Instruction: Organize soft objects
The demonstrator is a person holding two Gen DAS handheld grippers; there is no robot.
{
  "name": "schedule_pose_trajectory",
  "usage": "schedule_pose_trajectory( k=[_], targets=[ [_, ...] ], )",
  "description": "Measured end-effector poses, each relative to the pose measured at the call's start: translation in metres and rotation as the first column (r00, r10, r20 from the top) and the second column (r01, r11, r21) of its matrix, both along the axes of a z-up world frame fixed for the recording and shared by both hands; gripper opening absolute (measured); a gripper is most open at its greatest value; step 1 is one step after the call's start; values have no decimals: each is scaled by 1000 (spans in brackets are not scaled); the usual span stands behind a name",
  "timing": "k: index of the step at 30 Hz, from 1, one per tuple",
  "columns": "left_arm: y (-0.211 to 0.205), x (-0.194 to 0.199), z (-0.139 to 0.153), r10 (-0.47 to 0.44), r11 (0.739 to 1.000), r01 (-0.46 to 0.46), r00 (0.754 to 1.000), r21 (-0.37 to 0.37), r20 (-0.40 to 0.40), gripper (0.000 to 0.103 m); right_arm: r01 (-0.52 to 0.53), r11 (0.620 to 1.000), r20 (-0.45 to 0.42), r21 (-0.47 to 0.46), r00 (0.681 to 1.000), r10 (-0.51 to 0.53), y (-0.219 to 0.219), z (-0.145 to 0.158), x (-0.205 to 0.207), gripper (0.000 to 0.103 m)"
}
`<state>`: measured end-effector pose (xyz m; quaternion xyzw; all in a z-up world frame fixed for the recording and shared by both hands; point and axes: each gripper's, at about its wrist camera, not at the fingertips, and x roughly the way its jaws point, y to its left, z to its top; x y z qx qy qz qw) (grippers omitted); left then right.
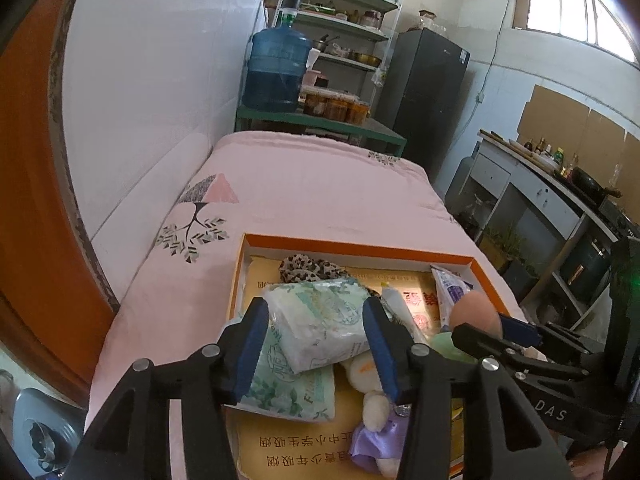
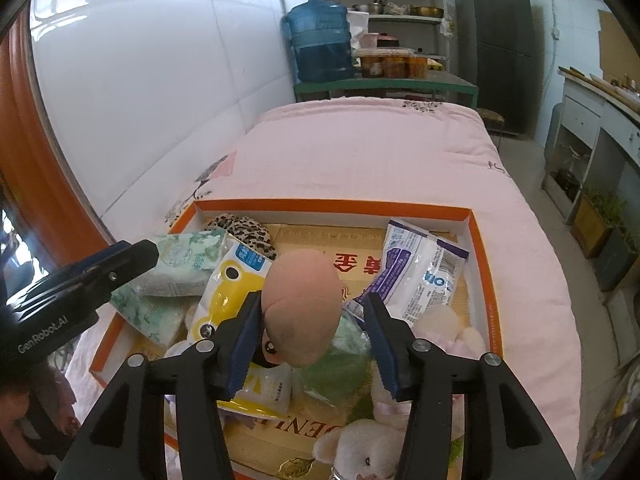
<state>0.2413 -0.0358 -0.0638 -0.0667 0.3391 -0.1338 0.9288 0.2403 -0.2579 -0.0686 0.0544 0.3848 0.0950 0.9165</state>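
The orange-rimmed box (image 2: 478, 240) sits on the pink bed (image 2: 380, 148), and every soft thing worth tracking lies inside it. Near the box's left wall, the left tongs (image 1: 318, 330) stand parted around a green-printed tissue pack (image 1: 320, 320); the pack sits between the blue pads, and I cannot tell whether it touches them, so it looks freed rather than pinched. Toward the box's middle, the right tongs (image 2: 312, 330) are likewise spread, with a peach plush ball (image 2: 302, 304) resting against the left pad and clear of the right one. The likely trouble is the crowding: the ball perches on a yellow packet (image 2: 224, 292) and a green bag (image 2: 340, 360), so a careless withdrawal could roll it toward the box's near wall or over the rim. The tissue pack leans on a second pack (image 1: 292, 392) and may slide if a pad drags it
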Motion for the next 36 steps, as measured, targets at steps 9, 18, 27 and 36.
schedule_pose_trajectory(
  k=[9, 18, 27, 36],
  targets=[
    [2, -7, 8, -3, 1000, 4, 1000, -17, 19, 49, 0, 1000, 31, 14, 1000, 0, -1, 12, -11, 63],
    [2, -14, 13, -5, 1000, 6, 1000, -20, 31, 49, 3, 1000, 41, 13, 999, -3, -2, 18, -18, 63],
    [0, -22, 19, -17, 1000, 17, 999, -11, 46, 67, 1, 1000, 51, 17, 999, -2, -1, 26, -30, 63],
    [-1, -37, 28, -25, 1000, 25, 997, -3, 76, 71, 24, 1000, 70, 11, 997, -25, -3, 38, -51, 63]
  ],
)
